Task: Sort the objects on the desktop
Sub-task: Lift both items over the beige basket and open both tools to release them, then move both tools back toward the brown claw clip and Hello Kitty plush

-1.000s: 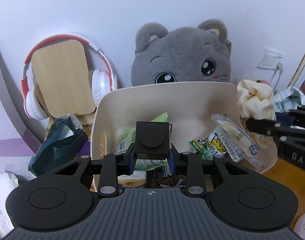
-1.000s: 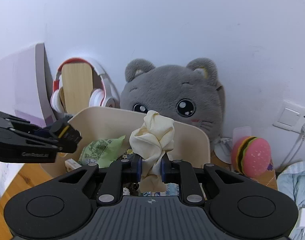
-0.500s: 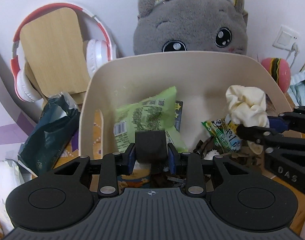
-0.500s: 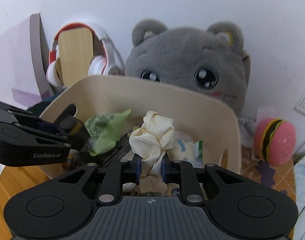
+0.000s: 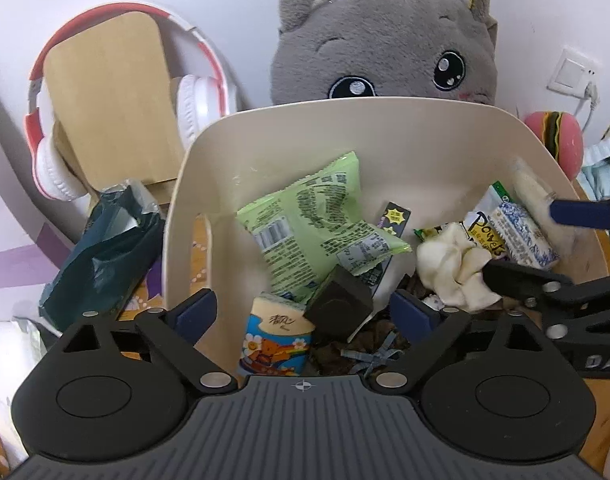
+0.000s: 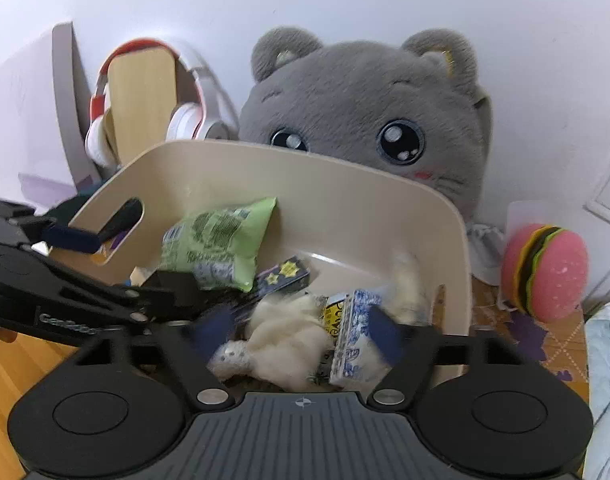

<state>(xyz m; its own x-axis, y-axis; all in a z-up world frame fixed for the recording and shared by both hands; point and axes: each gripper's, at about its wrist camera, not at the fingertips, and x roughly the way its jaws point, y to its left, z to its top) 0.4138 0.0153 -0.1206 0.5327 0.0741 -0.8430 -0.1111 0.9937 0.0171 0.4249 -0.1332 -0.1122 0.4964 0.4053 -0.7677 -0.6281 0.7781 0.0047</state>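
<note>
A beige bin (image 5: 385, 128) holds snack packets, a green packet (image 5: 317, 220) and other litter. My left gripper (image 5: 305, 308) is open over the bin's near edge; a black square block (image 5: 339, 306) lies loose between its fingers, tilted on the litter. My right gripper (image 6: 297, 332) is open over the bin, its blue pads blurred. A cream cloth scrunchie (image 6: 285, 336) lies in the bin between the right fingers, free of them; it also shows in the left wrist view (image 5: 453, 272).
A grey plush cat (image 5: 385, 44) sits behind the bin. Red-white headphones (image 5: 185, 108) hang on a wooden stand at the back left. A dark green bag (image 5: 101, 252) lies left of the bin. A pink burger toy (image 6: 545, 268) stands right.
Both grippers dropped over the bin and opened. The black block left the left gripper and the scrunchie left the right gripper; both now lie in the bin.
</note>
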